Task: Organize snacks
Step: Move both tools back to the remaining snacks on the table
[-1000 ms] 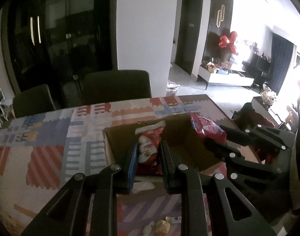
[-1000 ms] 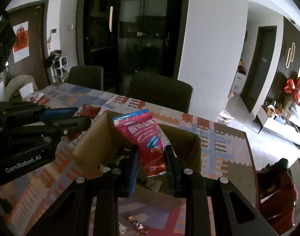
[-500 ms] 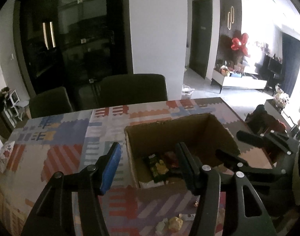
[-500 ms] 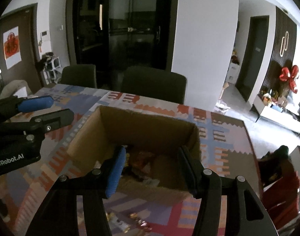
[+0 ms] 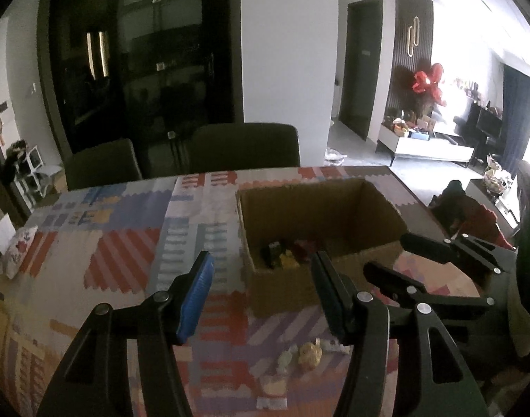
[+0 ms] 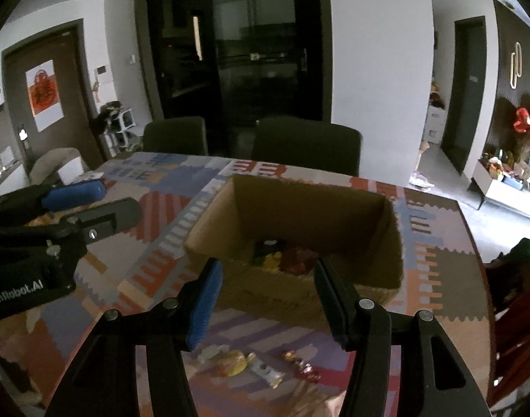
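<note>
Both grippers are empty, jaws apart with nothing between the pads. The left gripper [image 5: 261, 292] hangs over the table [image 5: 126, 243] just in front of the cardboard box [image 5: 334, 208]; its blue pad sits left of the box's near left corner, the black one lines up with the near wall. The right gripper [image 6: 266, 290] points at the same box [image 6: 299, 215] from the near side, fingers spread wide, box front wall showing between them. The box is open on top and stands on a patchwork cloth with red, blue and purple patches. Snacks inside the box [image 5: 289, 253] lie on its floor toward the near left corner: a dark packet, something yellow, something red; labels too blurred to read. The right view shows the same pile [image 6: 286, 257]. Loose candies [image 5: 306, 354] lie on the cloth in front of the box, between and under the left gripper's fingers. In the right view there is a yellow wrapped candy [image 6: 233, 361], a pale bar beside it [image 6: 265, 371] and a small red wrapped one [image 6: 299, 365]. Two dark chairs [image 5: 244, 146] stand at the far edge of the table. A small patterned pouch [image 5: 20, 250] lies at the table's left edge, well apart from the box. Each gripper shows at the side of the other's view.
</note>
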`<state>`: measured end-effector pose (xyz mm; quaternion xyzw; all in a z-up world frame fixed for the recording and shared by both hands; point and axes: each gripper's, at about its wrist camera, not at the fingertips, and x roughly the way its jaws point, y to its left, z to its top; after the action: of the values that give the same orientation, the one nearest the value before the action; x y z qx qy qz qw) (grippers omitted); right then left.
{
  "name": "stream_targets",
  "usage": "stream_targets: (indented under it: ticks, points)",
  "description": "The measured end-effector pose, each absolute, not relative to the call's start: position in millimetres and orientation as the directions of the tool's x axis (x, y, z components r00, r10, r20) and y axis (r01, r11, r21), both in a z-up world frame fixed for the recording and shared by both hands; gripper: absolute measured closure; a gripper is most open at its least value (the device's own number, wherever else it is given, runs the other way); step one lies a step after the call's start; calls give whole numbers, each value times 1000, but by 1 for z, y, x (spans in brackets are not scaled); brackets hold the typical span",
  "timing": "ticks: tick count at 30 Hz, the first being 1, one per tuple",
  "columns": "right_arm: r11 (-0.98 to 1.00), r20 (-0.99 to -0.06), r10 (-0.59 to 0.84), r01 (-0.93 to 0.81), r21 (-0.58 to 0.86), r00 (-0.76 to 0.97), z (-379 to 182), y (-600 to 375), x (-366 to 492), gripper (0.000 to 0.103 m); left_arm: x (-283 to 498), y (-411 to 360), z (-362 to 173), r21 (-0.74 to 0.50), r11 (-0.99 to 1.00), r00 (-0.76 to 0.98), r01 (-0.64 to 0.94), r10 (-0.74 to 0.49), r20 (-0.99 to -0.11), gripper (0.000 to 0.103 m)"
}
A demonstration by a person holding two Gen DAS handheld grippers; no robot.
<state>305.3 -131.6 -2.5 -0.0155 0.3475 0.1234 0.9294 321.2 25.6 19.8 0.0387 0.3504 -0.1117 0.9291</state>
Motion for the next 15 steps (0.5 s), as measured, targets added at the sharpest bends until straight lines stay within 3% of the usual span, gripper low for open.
stream_targets:
  ticks: [15]
  points:
    - [954, -684, 226, -298, 13, 693, -39, -126, 253, 47, 259, 31, -24, 43, 982, 735, 183, -108, -669, 44]
